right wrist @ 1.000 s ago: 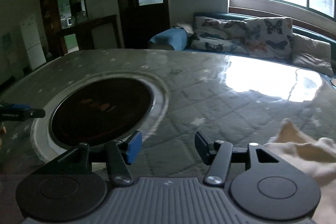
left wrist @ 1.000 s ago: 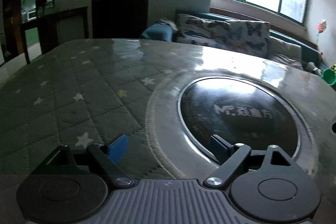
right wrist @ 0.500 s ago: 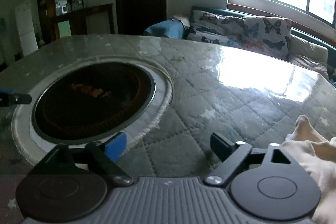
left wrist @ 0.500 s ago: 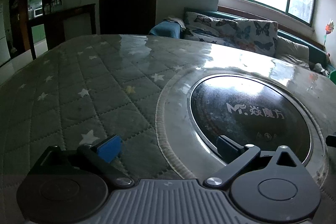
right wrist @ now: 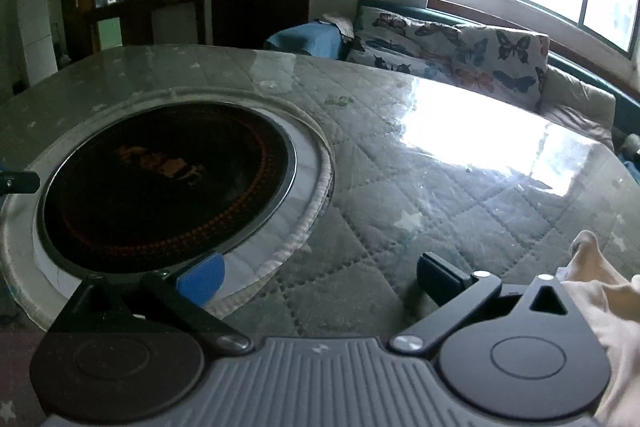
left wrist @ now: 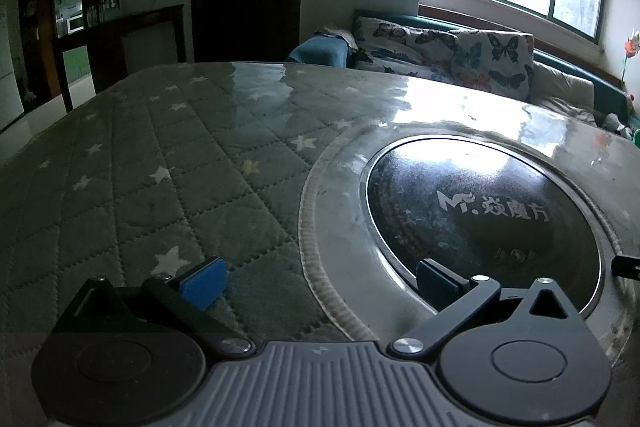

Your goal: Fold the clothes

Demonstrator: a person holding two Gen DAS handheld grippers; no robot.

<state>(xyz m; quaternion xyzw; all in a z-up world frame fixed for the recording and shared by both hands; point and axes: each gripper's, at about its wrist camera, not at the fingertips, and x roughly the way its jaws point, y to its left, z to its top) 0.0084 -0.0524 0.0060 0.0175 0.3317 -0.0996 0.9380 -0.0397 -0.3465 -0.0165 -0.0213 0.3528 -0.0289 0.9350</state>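
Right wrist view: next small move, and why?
Probably swing the right gripper right, onto the cream garment. Its fingers are open with only quilted table cover between them; the cloth lies just beside the right finger.

The round table's quilted cover point(left wrist: 168, 195) is grey-green, stitched in a diamond grid and scattered with white stars, with one pale yellow star among them. Set into it, the glossy black circular cooktop point(left wrist: 480, 223) carries white lettering in the left wrist view and rings of orange-red dots in the right wrist view, inside a silvery rim and a pale grey surround. A cream-coloured soft garment point(right wrist: 600, 303) lies at the right edge. The white sofa cushions point(right wrist: 452, 55) are printed with dark blue, black and orange butterflies. Each black gripper has bright blue finger pads point(left wrist: 202, 283).
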